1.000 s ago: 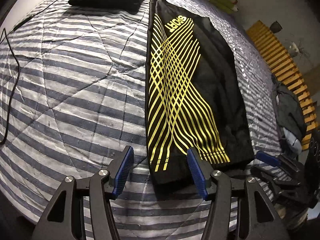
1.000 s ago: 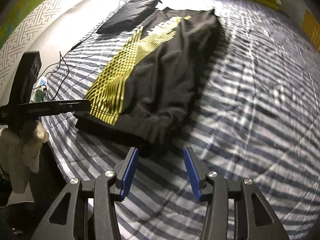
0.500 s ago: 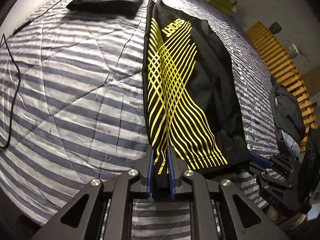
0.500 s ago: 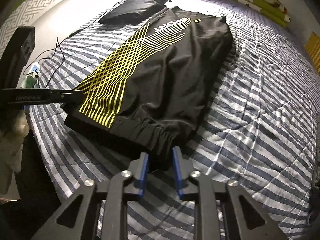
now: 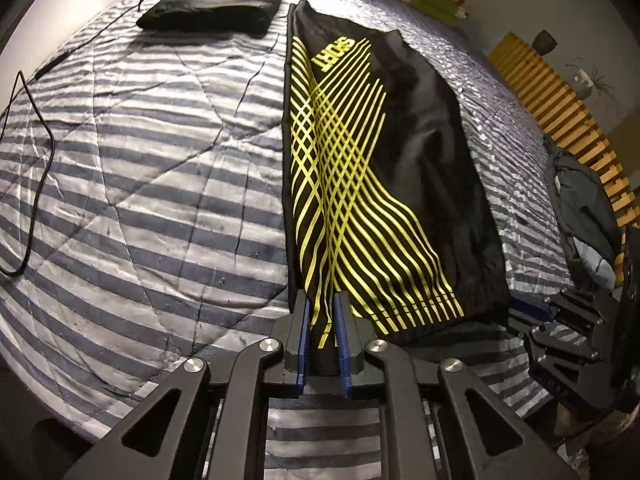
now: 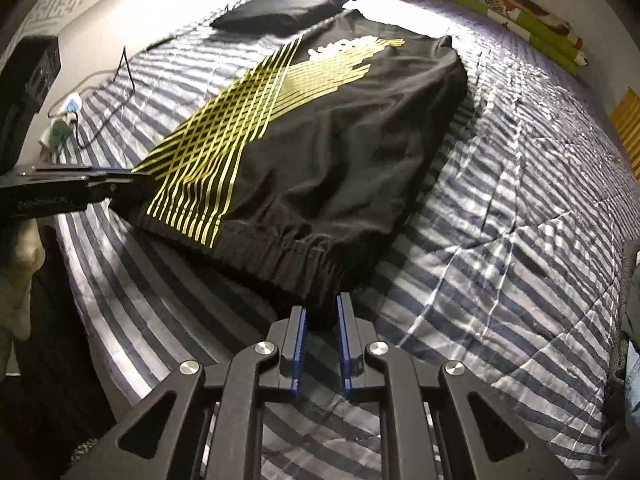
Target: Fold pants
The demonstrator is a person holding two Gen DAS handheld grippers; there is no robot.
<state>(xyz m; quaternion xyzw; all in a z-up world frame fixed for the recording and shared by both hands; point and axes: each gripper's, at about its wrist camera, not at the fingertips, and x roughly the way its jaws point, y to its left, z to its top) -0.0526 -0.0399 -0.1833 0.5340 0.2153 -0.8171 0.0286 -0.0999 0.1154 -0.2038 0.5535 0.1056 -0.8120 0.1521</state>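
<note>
One pair of black pants [image 5: 420,184] with yellow stripes lies lengthwise on the striped quilt [image 5: 140,168], beside one dark pillow [image 5: 216,0]. Two grippers pinch its near hem: left gripper [image 5: 322,304] and right gripper [image 6: 322,312], each clamped on cloth

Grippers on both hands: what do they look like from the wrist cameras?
Both match. The left gripper and right gripper have matte black angular linkage arms with triangular cutouts, round silver pivot bolts, and blue pads lining the inner faces of the fingers. Faint white lettering, too blurred to read, runs along the left gripper's side in the right wrist view.
</note>
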